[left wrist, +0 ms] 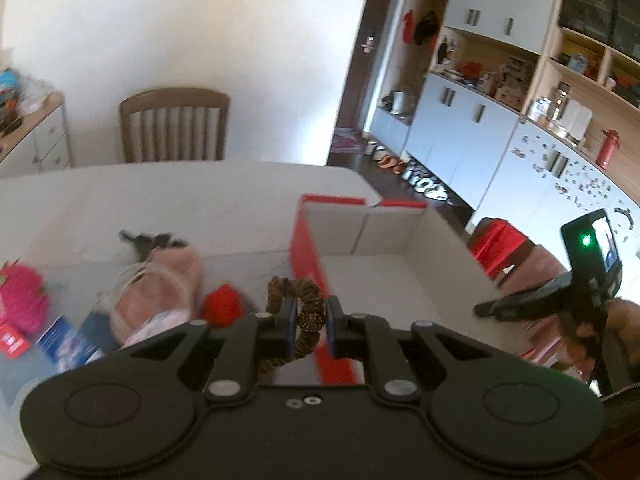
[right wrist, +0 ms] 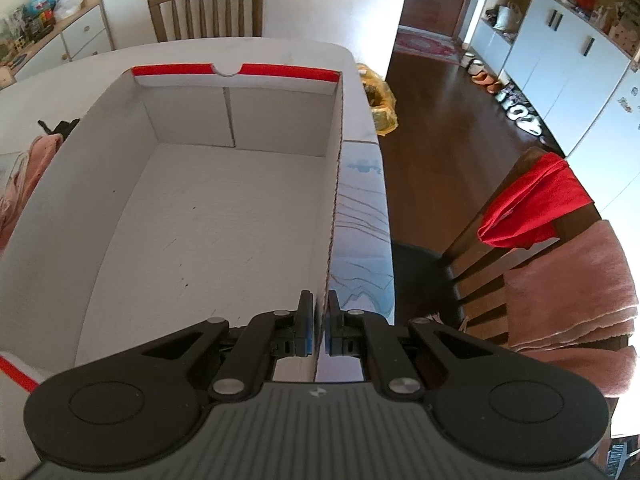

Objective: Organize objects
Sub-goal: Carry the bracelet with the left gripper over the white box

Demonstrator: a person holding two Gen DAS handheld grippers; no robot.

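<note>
My left gripper (left wrist: 311, 320) is shut on a brown braided hair tie (left wrist: 308, 318), held above the table just left of the red outer wall of the open cardboard box (left wrist: 304, 248). My right gripper (right wrist: 319, 320) is shut on the box's right wall (right wrist: 334, 208), pinching the cardboard edge near its close corner. The box is white inside and holds nothing I can see. In the left wrist view the right gripper (left wrist: 486, 310) appears at the box's right side, held by a hand (left wrist: 612, 332).
On the table (left wrist: 180, 196) left of the box lie a pink shoe (left wrist: 160, 292), a red knitted ball (left wrist: 222, 304), a pink fluffy item (left wrist: 22, 300), cards and a dark clip (left wrist: 140, 240). Wooden chairs stand at the far side (right wrist: 206, 8) and the right side (right wrist: 520, 216).
</note>
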